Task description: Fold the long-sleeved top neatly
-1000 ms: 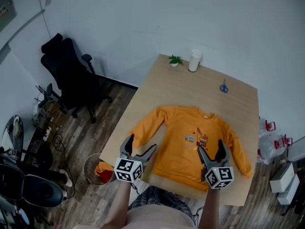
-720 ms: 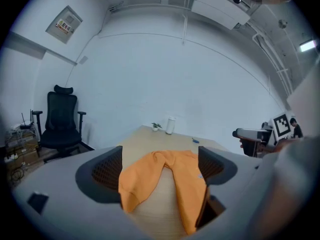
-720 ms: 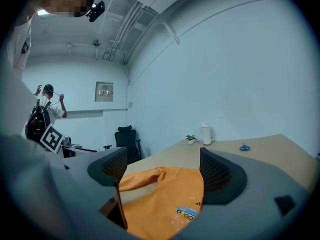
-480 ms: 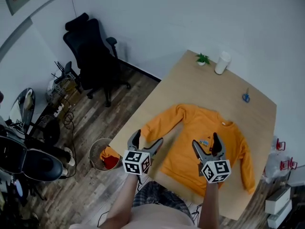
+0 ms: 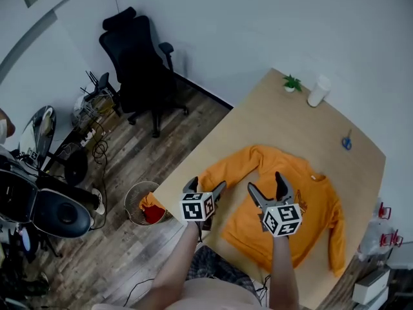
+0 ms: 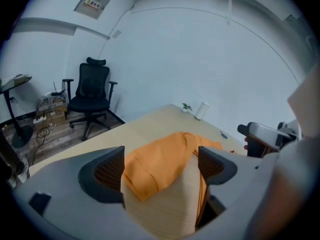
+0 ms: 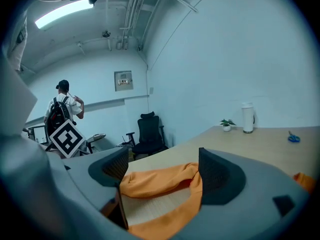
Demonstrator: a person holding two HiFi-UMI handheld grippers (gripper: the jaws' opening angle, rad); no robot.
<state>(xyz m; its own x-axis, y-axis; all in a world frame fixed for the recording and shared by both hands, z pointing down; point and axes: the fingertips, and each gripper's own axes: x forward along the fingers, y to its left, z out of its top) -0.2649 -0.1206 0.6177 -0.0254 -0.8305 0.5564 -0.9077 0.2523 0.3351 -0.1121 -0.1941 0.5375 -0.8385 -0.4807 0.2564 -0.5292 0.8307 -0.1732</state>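
An orange long-sleeved top (image 5: 308,202) lies flat, front up, on the wooden table (image 5: 277,121). Its left sleeve (image 5: 227,165) runs toward the table's near-left edge. My left gripper (image 5: 205,187) hovers open just off that sleeve's cuff end; in the left gripper view the sleeve (image 6: 165,151) shows between the spread jaws of the left gripper (image 6: 160,166), untouched. My right gripper (image 5: 266,185) hangs open over the top's lower left part, near the armpit. In the right gripper view the right gripper (image 7: 162,169) frames the sleeve (image 7: 155,180) and holds nothing.
A small plant (image 5: 292,82), a white bottle (image 5: 317,90) and blue scissors (image 5: 347,141) sit at the table's far end. A waste basket (image 5: 143,205) stands on the floor by the near-left corner, a black office chair (image 5: 139,57) farther back.
Both grippers have swung left and sunk a little. The right one crossed from the top's hem toward the left sleeve; the left one came in over the cuff.
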